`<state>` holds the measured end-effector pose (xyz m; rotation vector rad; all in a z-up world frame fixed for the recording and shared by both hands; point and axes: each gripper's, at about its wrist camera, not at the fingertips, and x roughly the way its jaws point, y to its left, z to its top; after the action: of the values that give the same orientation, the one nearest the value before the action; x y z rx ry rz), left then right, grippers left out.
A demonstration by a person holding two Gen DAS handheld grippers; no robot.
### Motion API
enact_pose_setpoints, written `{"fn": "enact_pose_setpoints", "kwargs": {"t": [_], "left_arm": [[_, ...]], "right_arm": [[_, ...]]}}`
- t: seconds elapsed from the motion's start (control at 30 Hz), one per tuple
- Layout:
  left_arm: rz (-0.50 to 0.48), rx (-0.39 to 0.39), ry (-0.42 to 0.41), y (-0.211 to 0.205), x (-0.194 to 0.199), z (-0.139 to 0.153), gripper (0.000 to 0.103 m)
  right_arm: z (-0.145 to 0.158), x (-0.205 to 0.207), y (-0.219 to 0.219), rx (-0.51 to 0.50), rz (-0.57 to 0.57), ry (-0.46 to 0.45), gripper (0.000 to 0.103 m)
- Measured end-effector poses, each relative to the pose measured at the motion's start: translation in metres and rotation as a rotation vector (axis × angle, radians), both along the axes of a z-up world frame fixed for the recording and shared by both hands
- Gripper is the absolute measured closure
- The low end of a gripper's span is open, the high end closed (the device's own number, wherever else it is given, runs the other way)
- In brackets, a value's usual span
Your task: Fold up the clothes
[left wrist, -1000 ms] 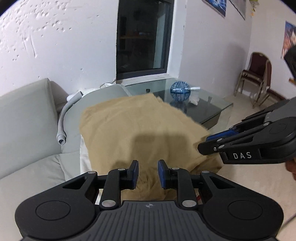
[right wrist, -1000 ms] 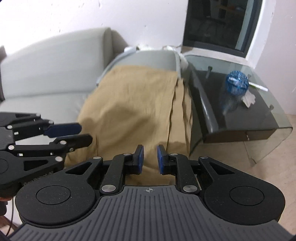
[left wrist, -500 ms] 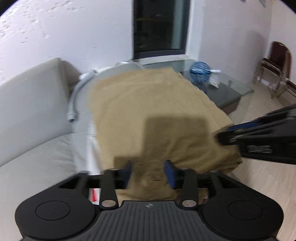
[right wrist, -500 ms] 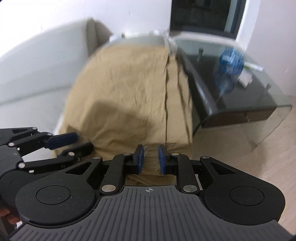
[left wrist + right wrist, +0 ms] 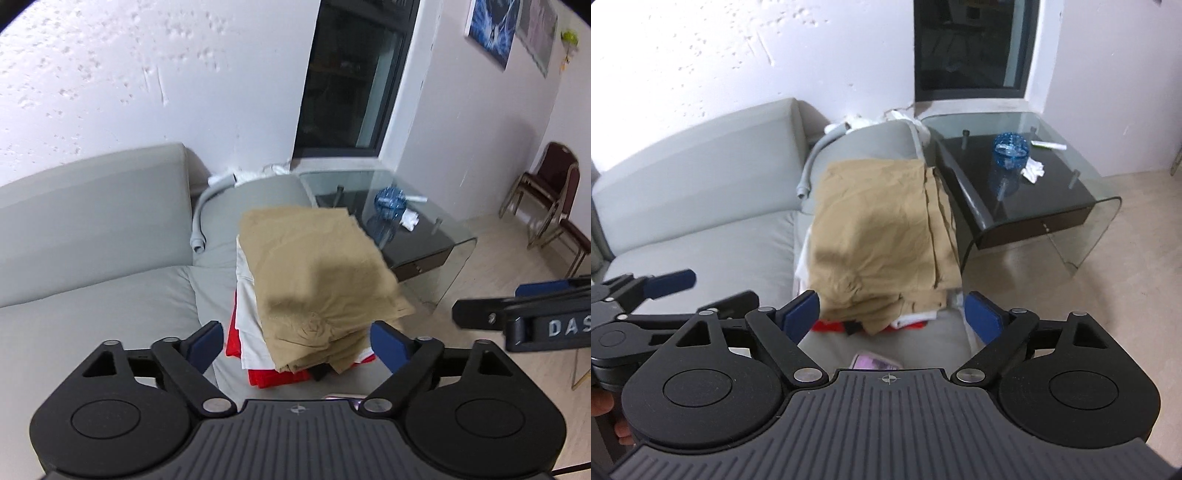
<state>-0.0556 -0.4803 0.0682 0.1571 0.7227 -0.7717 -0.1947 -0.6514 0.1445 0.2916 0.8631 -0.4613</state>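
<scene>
a: where's the left gripper (image 5: 297, 338)?
b: jaws opening wide, nothing between them. folded tan garment (image 5: 317, 273) lies at twelve o'clock, atop a stack on the sofa (image 5: 92, 229).
a: right gripper (image 5: 892, 312)?
b: also opening, empty.

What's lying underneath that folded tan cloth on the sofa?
Under the tan cloth a white garment and a red one peek out. How far they reach, or whether more lies beneath, is covered.
</scene>
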Motion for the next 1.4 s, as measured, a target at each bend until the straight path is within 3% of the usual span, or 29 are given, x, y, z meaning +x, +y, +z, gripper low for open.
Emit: {"fn": "enact_pose_setpoints", "kwargs": {"t": [0.17,0.27,0.57,1.4], "left_arm": [[0.014,0.016,-0.03,0.027,-0.026,0.014,0.011],[0.004,0.064,-0.055,0.035,-0.037,0.014,0.011],[0.014,0.11,-0.02,0.054,-0.041,0.0,0.015],[0.014,0.085,0.009,0.041,-0.042,-0.005,0.021]], "right_arm": [[0.019,-0.02,0.028,0.01,-0.032,0.044,0.006],[0.021,-0.027,0.048,-0.028,-0.003,0.08,0.005],[0.017,-0.035,0.087,-0.068,0.053,0.139,0.005],[0.013,-0.038,0.084,-0.104,0.042,0.169,0.005]]}}
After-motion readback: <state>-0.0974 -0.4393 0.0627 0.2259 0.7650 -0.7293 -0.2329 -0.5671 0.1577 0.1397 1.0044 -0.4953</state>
